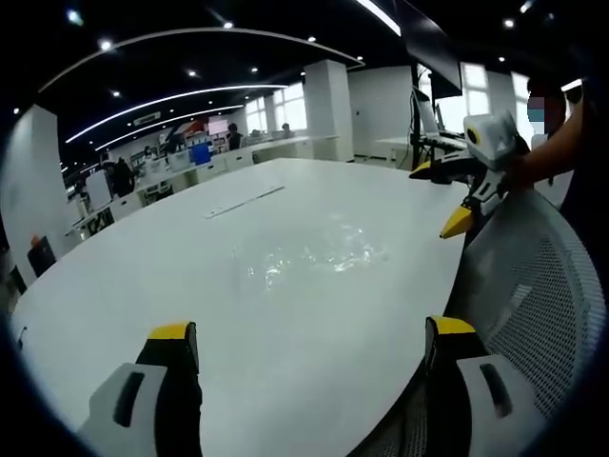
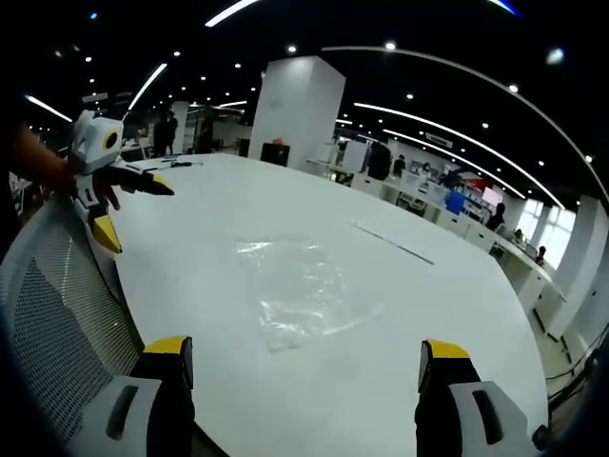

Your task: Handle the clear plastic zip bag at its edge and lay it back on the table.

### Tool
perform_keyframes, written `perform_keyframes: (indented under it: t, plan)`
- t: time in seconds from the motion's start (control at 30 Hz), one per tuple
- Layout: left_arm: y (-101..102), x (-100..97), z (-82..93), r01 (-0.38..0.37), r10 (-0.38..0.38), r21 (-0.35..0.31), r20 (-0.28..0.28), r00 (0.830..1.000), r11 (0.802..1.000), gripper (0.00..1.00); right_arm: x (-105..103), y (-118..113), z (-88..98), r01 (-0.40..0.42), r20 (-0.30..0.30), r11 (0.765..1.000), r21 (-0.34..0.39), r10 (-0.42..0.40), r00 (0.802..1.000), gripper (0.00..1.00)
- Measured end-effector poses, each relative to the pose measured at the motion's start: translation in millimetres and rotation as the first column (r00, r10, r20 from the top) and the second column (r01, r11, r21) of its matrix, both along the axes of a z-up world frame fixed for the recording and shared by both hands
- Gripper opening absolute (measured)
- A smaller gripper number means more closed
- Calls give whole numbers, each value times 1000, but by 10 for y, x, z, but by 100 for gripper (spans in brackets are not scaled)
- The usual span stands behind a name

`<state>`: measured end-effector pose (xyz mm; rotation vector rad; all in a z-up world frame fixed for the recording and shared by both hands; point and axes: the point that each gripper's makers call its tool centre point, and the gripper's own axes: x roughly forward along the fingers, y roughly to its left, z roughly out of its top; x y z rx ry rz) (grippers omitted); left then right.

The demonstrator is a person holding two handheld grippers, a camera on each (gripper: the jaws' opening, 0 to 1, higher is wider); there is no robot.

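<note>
The clear plastic zip bag [image 2: 303, 290] lies flat on the white table [image 2: 238, 200], slightly wrinkled, a short way ahead of my right gripper [image 2: 303, 354]. That gripper is open, its yellow-tipped jaws wide apart and empty. In the left gripper view the bag [image 1: 319, 252] shows as a faint glossy patch in the middle of the table [image 1: 190, 257]. My left gripper [image 1: 309, 333] is open too, over the table's near edge, with nothing between its jaws. The right gripper [image 1: 476, 176] enters the left gripper view from the right; the left gripper [image 2: 105, 181] appears at the left of the right gripper view.
A grey mesh chair back [image 1: 533, 286] stands at the table's edge between the two grippers, also seen as the mesh chair [image 2: 57, 314]. A thin strip [image 1: 243, 202] lies farther along the table. Desks, monitors and people fill the office behind.
</note>
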<state>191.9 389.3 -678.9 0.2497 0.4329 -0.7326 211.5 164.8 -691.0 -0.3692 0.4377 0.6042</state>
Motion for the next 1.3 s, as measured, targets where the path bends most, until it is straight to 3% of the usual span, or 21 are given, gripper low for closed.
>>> perform_keyframes:
  t: [0.27,0.8,1.1,1.3]
  plan:
    - [-49,95,45,19,-19,18,12,1000,1000,99,2,-6,-2,2,1,1000,0,-2,1000,100]
    - [-393,272,125,72,-72,43,6,997,997,96,25,-80,-11,25,6,999,-27,-25,1000,99]
    - [-532,420,21,96,-95,61,-18,995,994,93,52,-119,-58,30,4,999,-43,-30,1000,98]
    - [-740,470,-37,146,-144,84,-31,989,986,89,55,-124,-55,36,5,999,-41,-36,999,98]
